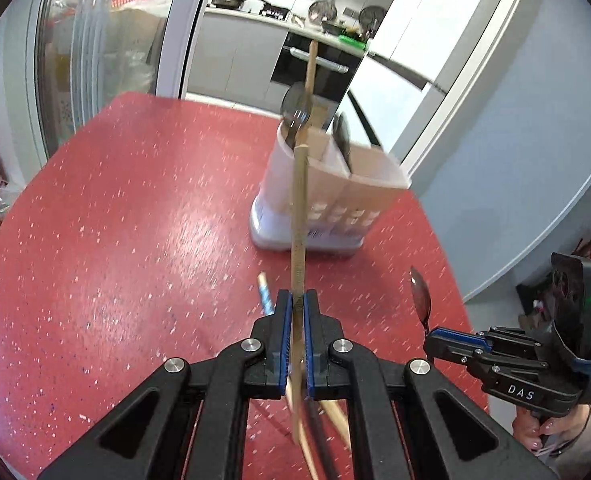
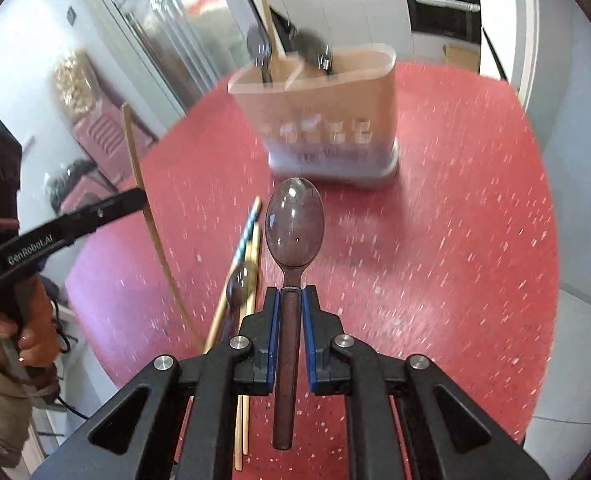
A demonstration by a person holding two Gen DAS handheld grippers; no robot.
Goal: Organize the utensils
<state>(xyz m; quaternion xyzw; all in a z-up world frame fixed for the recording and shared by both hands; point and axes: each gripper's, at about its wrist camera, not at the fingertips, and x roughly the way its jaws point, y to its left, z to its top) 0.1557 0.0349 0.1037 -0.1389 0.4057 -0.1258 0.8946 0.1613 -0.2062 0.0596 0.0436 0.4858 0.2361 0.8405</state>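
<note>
Two grippers, both loaded and both off the red table (image 1: 95, 220). Left gripper (image 1: 297, 304) is clamped on a single wooden chopstick (image 1: 300, 208), which sticks out long and thin ahead of the pads, tip aimed roughly at the utensil holder (image 1: 327, 200). Right gripper (image 2: 291, 300) is clenched on the handle of a dark spoon (image 2: 294, 224), bowl forward and facing up, held above the table w/ the holder (image 2: 327, 120) further ahead.

Holder stands upright at the far side of the table, divided into compartments; a couple of dark spoons and one chopstick already stand in it. Can't tell which compartment holds what, too blurred. Still lying on the table near the grippers: a few more chopsticks (image 2: 251, 264), one w/ a blue-striped end (image 2: 247, 232), plus another small dark spoon (image 2: 239, 280).

Risks as I see it: chopstick is gripped near one end, so lots of lever; if its tip catches the rim or a divider it'll prob. pivot in the pads or slip out. Holder looks light and tall, so a sideways knock could tip it. Both hands heading for the same holder at once could also clash. Spoon is held by a narrow handle, so it may twist in the pads if the bowl hits the rim.
</note>
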